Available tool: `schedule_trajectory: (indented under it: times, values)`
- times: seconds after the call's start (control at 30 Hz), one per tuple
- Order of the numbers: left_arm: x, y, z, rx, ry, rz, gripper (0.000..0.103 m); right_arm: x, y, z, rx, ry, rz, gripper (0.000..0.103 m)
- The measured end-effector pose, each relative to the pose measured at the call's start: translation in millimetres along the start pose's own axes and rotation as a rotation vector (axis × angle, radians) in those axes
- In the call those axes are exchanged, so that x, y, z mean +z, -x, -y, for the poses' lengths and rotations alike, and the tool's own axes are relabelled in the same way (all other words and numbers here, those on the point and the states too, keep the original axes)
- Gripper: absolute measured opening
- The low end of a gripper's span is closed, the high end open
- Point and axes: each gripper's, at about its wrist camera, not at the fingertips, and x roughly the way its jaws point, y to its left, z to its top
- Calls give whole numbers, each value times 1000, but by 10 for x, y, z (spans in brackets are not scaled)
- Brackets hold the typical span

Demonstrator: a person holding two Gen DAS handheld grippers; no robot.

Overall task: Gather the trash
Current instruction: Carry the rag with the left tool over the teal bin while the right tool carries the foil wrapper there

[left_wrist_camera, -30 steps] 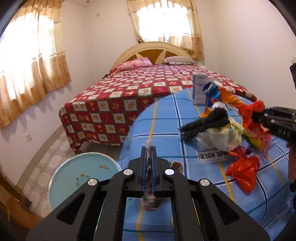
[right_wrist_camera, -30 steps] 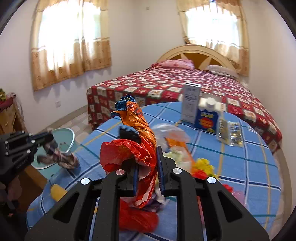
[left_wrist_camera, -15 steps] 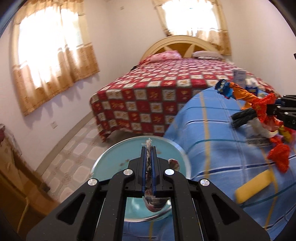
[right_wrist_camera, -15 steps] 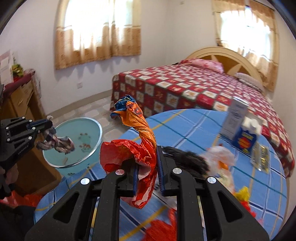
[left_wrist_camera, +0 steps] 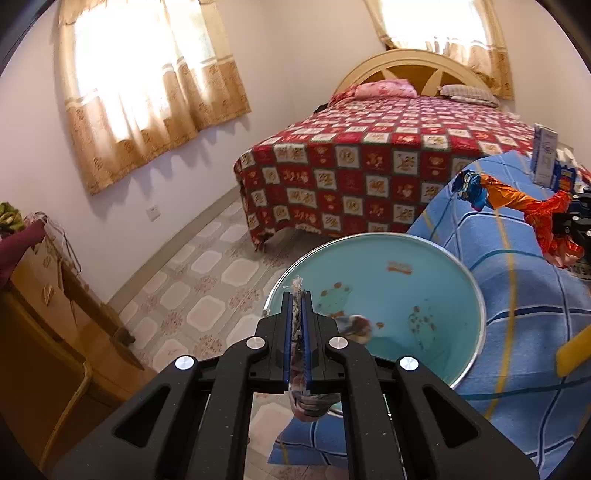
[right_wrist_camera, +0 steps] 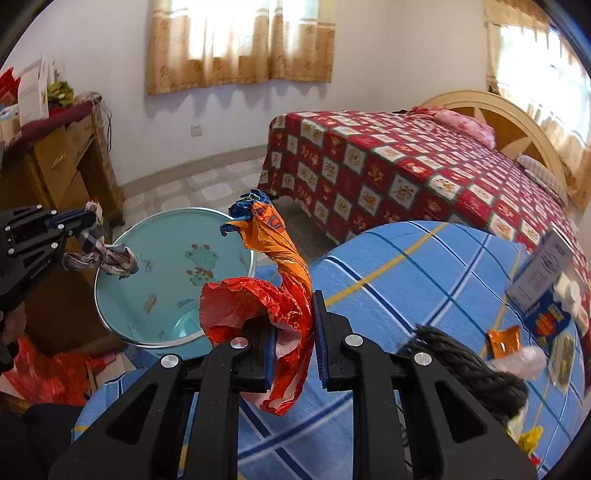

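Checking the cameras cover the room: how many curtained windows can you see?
2. One curtained window is on the side wall above the wooden dresser; the other is behind the bed's headboard. Others may be outside the views.

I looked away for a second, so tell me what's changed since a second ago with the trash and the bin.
Both tongs swung left, off the table toward the bin. The left tongs now carry their rag above the bin's rim; the right tongs bring the orange wrapper close behind, still over the table edge. Both stay clamped shut; nothing has been dropped.
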Motion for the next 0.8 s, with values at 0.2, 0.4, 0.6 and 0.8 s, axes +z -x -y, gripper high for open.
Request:
schedule_trajectory:
  times: [0.2, 0.4, 0.6, 0.8]
  values:
    - [-20, -36, -37, 2, 8, -16, 4, 47, -144, -131, 24, 41, -27, 18]
    - [-27, -65, -44, -1, 13, -27, 4, 68, -203, -205, 32, 66, -41, 18]
    - [-26, -88, -20, -7, 8, -31, 4, 93, -232, -255, 36, 77, -45, 18]
    - [-25, -92, -1, -11, 7, -30, 5, 104, -245, -282, 40, 84, -44, 18]
